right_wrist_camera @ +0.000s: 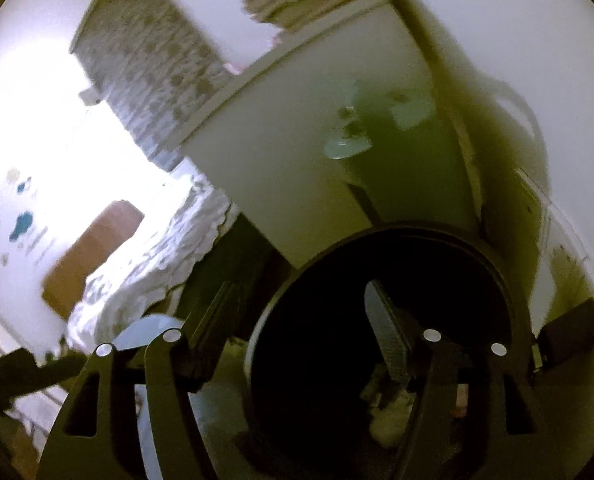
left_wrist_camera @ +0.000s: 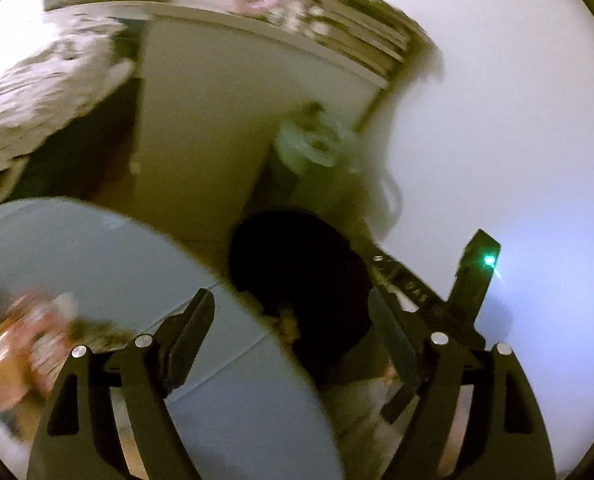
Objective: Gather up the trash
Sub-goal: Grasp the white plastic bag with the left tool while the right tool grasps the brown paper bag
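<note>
Trash: a blurred heap of colourful wrappers (left_wrist_camera: 29, 340) lies on the pale round table (left_wrist_camera: 109, 252), at the lower left of the left wrist view; a few pale crumpled scraps (right_wrist_camera: 389, 412) already lie at the bottom of the dark bin.
Bin: a black round wastebasket (right_wrist_camera: 493, 264) stands on the floor against the white cabinet (right_wrist_camera: 297, 184), just beside the table edge.
Left gripper (left_wrist_camera: 291, 316): jaws spread wide and holding nothing, hovering over the table rim and the bin mouth.
Right gripper (right_wrist_camera: 301, 312): also spread apart and empty, its right finger hanging over the bin opening.
Handling: the wrappers look like thin film or paper, so likely very light, soft and crushable, perhaps slick; nothing fragile about them.
Where to hold: pinch a bunched fold or raised edge of the heap rather than a flat sheet, so the pads get bulk to bite on.
Risk: loose pieces may slide on the smooth tabletop or slip out of a shallow pinch.
Uncertain: motion blur hides exactly what the items are.
</note>
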